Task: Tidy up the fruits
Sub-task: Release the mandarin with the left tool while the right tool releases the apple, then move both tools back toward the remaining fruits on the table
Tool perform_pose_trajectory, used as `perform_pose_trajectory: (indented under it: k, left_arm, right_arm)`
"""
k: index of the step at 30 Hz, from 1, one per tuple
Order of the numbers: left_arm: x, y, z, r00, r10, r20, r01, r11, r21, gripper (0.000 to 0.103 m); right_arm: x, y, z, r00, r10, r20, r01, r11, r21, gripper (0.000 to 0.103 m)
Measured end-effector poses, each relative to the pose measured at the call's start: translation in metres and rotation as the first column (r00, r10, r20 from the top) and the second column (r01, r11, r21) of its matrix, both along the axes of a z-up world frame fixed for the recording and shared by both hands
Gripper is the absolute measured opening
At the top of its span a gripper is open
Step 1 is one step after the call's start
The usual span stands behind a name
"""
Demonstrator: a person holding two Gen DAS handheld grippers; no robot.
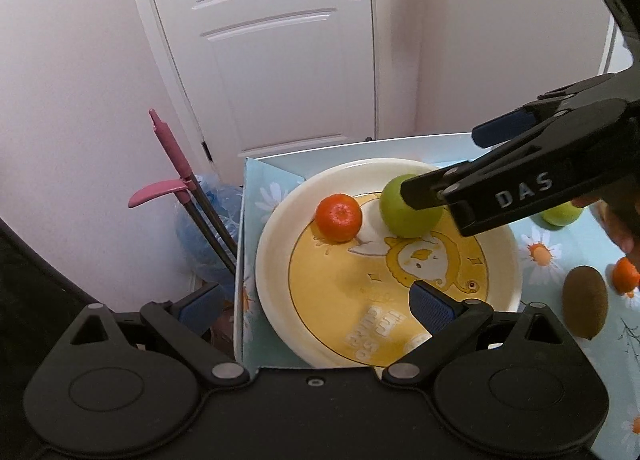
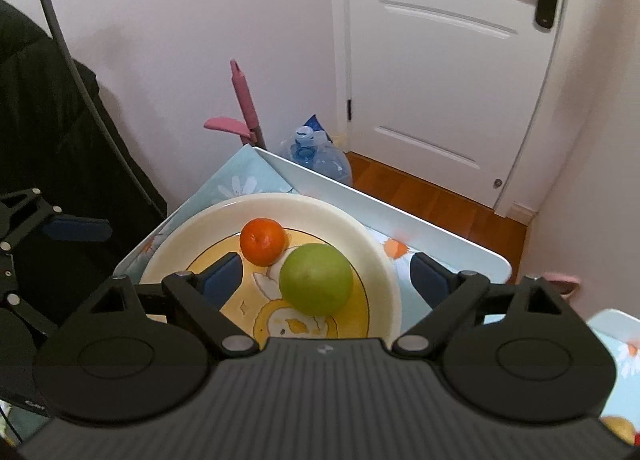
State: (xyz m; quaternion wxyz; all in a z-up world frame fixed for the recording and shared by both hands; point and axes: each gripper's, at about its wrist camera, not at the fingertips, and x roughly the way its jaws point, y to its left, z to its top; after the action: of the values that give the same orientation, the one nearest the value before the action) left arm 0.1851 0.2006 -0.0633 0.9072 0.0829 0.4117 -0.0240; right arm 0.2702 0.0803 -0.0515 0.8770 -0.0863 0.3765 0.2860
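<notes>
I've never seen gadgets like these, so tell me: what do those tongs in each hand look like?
Both are matte black plastic. Each of the left tongs and right tongs has two round discs, jointed link bars with silver pins, and fingers tipped with dark blue ribbed pads. The right one's body is ridged, and its side carries white letters "DAS". No cables or sleeves show.

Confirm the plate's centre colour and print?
Yellow centre with a cartoon duck print on the cream-rimmed plate; clearest in the left wrist view.

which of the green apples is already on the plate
The green apple beside the orange tangerine sits on the yellow plate, under the open right gripper. The other green apple lies off the plate on the daisy tablecloth.
</notes>
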Motion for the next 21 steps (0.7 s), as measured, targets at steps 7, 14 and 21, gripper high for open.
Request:
perform_pose_trajectory:
  k: [7, 14, 21]
  left_arm:
    - [-0.006, -0.007, 0.012, 1.0, -0.016, 0.017, 0.016, 1.0, 0.002, 0.101]
    - [-0.021, -0.026, 0.036, 0.995, -0.067, 0.071, 0.068, 0.998, -0.005, 0.101]
    - [-0.046, -0.063, 0.061, 0.986, -0.107, 0.127, 0.111, 0.994, -0.018, 0.101]
  right_arm:
    - [-0.025, -0.028, 0.023, 0.997, -0.075, 0.017, 0.075, 0.997, 0.0, 0.103]
    - [-0.056, -0.076, 0.047, 0.984, -0.171, 0.044, 0.17, 0.985, 0.013, 0.103]
    - [-0.093, -0.144, 0.065, 0.966, -0.246, 0.079, 0.245, 0.969, 0.027, 0.103]
